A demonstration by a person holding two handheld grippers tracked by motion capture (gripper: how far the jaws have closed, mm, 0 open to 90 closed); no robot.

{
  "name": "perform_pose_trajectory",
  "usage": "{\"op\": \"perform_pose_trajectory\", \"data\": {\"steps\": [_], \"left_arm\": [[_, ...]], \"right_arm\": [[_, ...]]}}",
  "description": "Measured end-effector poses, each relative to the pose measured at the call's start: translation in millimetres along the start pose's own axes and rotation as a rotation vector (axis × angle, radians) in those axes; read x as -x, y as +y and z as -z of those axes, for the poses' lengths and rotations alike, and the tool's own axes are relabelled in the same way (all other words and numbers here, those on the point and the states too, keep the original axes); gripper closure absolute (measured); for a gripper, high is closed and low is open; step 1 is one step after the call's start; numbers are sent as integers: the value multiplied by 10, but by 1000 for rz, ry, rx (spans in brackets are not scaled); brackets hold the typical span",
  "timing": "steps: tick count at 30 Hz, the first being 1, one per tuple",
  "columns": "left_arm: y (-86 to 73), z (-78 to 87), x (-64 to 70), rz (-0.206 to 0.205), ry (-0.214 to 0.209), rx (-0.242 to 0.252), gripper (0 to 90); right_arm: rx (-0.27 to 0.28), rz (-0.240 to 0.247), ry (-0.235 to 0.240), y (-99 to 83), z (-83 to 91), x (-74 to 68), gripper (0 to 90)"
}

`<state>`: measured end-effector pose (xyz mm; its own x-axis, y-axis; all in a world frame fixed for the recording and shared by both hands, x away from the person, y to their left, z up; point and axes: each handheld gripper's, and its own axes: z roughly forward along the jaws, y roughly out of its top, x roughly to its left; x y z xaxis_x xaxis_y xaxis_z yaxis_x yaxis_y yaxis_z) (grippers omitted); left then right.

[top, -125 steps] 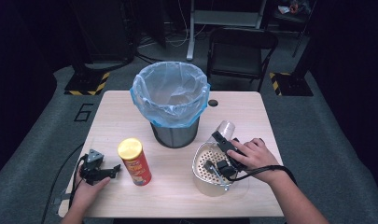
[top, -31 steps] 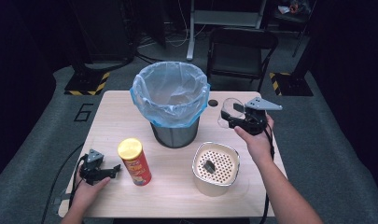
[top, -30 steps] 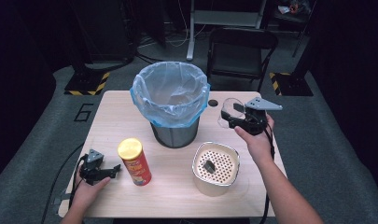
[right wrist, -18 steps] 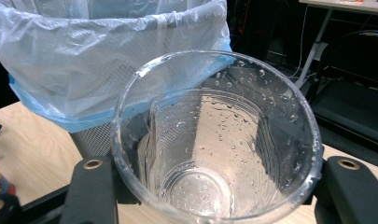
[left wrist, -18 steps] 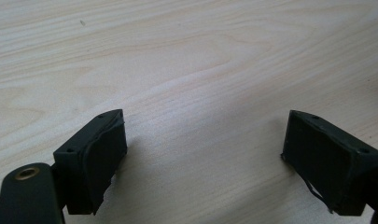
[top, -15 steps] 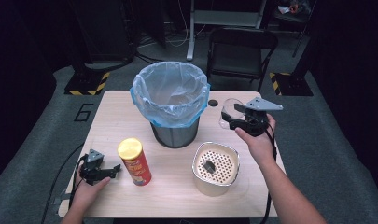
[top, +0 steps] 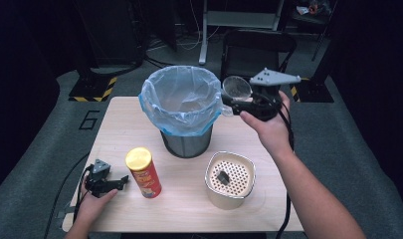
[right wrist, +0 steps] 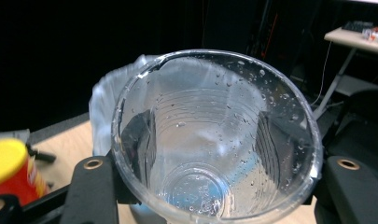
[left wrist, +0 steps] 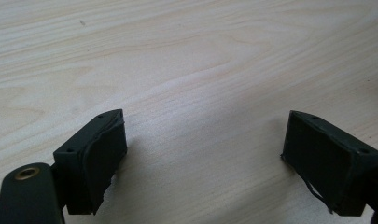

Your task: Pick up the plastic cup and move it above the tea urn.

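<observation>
— Right gripper [top: 232, 102]?

— Raised off the table, just beside the right rim of the trash bin [top: 185, 144]. Clamped on a clear plastic cup [top: 237, 87], one jaw pressed to each side of its wall.

— And the cup itself?

— Held in the air next to the bin's blue liner bag [top: 180, 102], mouth tipped up and back. Seen close in the right gripper view as the clear plastic cup [right wrist: 218, 140]: empty but for water droplets clinging to the inside, black pads showing through both sides. Bag behind it, pale blue.

— Left gripper [top: 120, 182]?

— Down low at the near left corner of the wooden table [top: 114, 119], gripped by the left hand [top: 93, 203]. Jaws spread wide, nothing between them. Confirmed in the left gripper view: left gripper [left wrist: 203, 154] with only bare wood grain between the two pads.

— Close to anything?

— Just left of the Pringles can [top: 143, 172], apart from it. Can upright, red body, yellow lid. Same can at the lower left edge of the right gripper view, blurred.

— Anything else on the table?

— A cream square container [top: 229, 180] with a perforated insert, near right, in front of the bin. A small dark object [top: 222, 177] lying on the insert; too small to identify.

— Right hand?

— Right hand [top: 268, 124] wrapped under the gripper body, forearm reaching in from the lower right, cable hanging beside it.
</observation>
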<state>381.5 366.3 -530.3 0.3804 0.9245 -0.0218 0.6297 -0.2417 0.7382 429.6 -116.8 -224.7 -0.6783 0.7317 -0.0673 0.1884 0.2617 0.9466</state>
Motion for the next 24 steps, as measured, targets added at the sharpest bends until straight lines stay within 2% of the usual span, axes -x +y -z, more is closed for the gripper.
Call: {"op": "perform_pose_trajectory", "data": {"steps": [1, 2, 3, 4, 5, 6, 7, 8, 9, 11, 12, 13, 15, 18, 20, 24], "left_arm": [[0, 0, 0, 0, 0, 0, 133], [0, 0, 1, 0, 0, 0, 133], [0, 0, 1, 0, 0, 0, 133], [-4, -5, 0, 4, 1, 8, 133], [-4, -5, 0, 4, 1, 8, 133], [-5, -8, 0, 9, 1, 14, 133], [-5, -8, 0, 9, 1, 14, 133], [-3, -5, -7, -4, 5, 11, 133], [-3, -5, -7, -4, 5, 11, 133], [0, 3, -2, -12, 2, -2, 132], [1, 4, -7, -15, 1, 0, 133], [1, 4, -7, -15, 1, 0, 133], [1, 5, -7, -15, 0, -1, 133], [1, 5, -7, -16, 0, -1, 133], [1, 5, -7, -16, 0, -1, 133], [1, 5, -8, -16, 0, -1, 132]], "right_arm": [[0, 0, 0, 0, 0, 0, 378], [9, 0, -4, 165, -60, -14, 373], [9, 0, -4, 165, -60, -14, 373], [12, -8, 10, 303, -133, -31, 371], [12, -8, 10, 303, -133, -31, 371], [14, -6, 31, 412, -217, -60, 369], [14, -6, 31, 412, -217, -60, 369], [9, 4, 46, 490, -314, -94, 369], [9, 4, 46, 490, -314, -94, 369], [3, 9, 58, 530, -420, -120, 369], [-8, 5, 64, 548, -529, -146, 369], [-8, 5, 64, 548, -529, -146, 369], [-30, -11, 86, 542, -694, -180, 369], [-33, 9, 63, 512, -831, -222, 370], [-33, 7, 61, 498, -875, -236, 371], [-56, -17, 57, 424, -1101, -269, 364]]}}
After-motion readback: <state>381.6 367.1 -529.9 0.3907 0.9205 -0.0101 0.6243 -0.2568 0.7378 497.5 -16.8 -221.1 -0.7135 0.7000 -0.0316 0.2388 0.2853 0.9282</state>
